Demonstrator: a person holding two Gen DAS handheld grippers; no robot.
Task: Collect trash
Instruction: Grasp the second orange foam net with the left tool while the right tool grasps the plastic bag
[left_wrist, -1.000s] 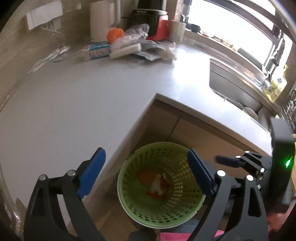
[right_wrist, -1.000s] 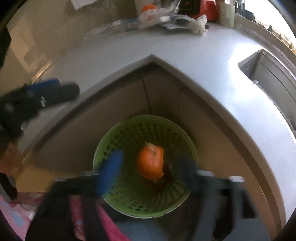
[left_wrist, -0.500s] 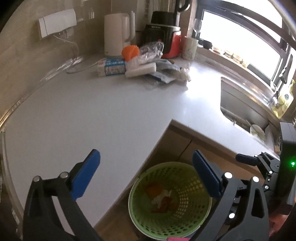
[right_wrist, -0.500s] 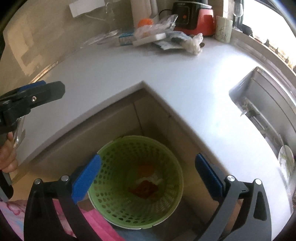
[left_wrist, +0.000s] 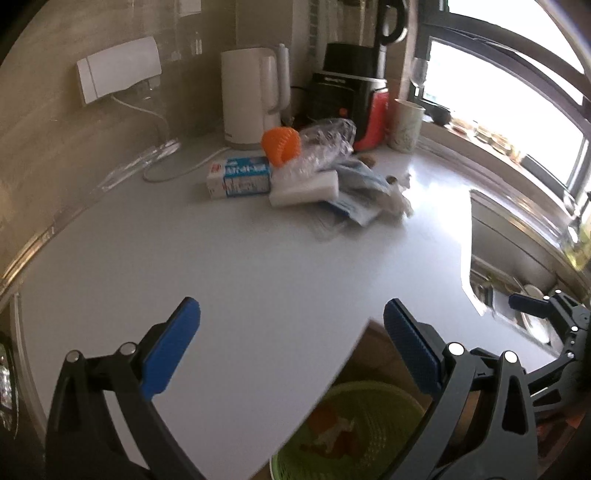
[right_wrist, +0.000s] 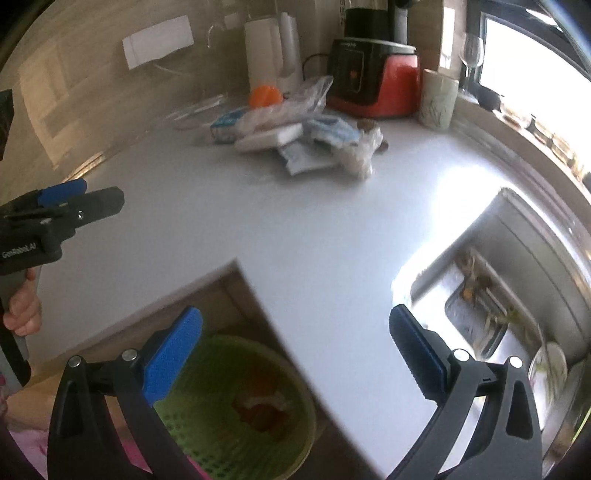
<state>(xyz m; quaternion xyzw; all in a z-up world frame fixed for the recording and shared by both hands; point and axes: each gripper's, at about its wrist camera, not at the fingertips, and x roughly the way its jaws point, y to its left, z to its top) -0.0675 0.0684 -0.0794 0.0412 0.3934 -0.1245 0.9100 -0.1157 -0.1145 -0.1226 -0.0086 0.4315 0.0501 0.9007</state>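
- Now the left gripper (left_wrist: 291, 321) is hovering over the white counter (left_wrist: 258, 266), its 2 jaws having just been opening and standing wide with nothing between them.
- The right gripper (right_wrist: 295, 332) is likewise gaping, jaws just opened and holding nothing.
- The green basket (right_wrist: 295, 417) is sitting below the counter's inner corner at 6 o'clock, with orange and white scraps inside.
- The trash pile (left_wrist: 325, 177) is lying at 12 o'clock, just in front of the white kettle (left_wrist: 251, 99).
- The sink (right_wrist: 517, 288) is showing at 3 o'clock.
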